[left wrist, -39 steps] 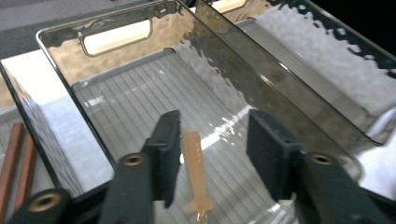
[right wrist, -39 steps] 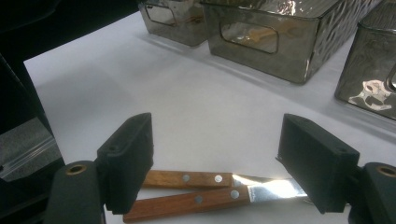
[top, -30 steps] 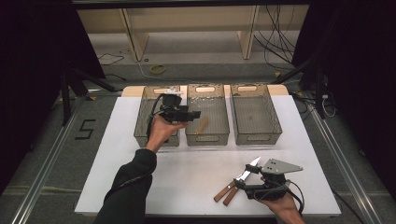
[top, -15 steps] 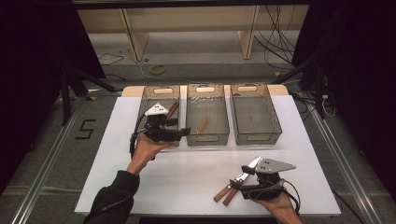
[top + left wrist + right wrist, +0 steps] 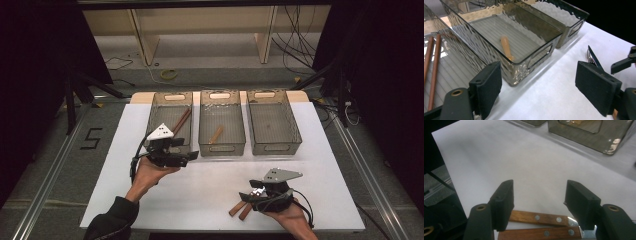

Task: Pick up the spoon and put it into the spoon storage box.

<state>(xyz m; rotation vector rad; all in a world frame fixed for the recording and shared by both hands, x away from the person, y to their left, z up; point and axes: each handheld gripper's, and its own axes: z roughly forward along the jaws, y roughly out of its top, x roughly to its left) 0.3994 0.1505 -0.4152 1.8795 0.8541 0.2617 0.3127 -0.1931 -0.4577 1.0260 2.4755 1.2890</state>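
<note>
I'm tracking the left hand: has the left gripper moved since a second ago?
Yes. The left gripper pulled back from over the left bin to its near edge.

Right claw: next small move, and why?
Probably lower the right claw a little and close on the upper wooden knife handle. Its jaws have just been closing and straddle that handle without pressing on it, and a second handle lies right beside it, so the closing must stay on one. The left claw is open and empty.
</note>
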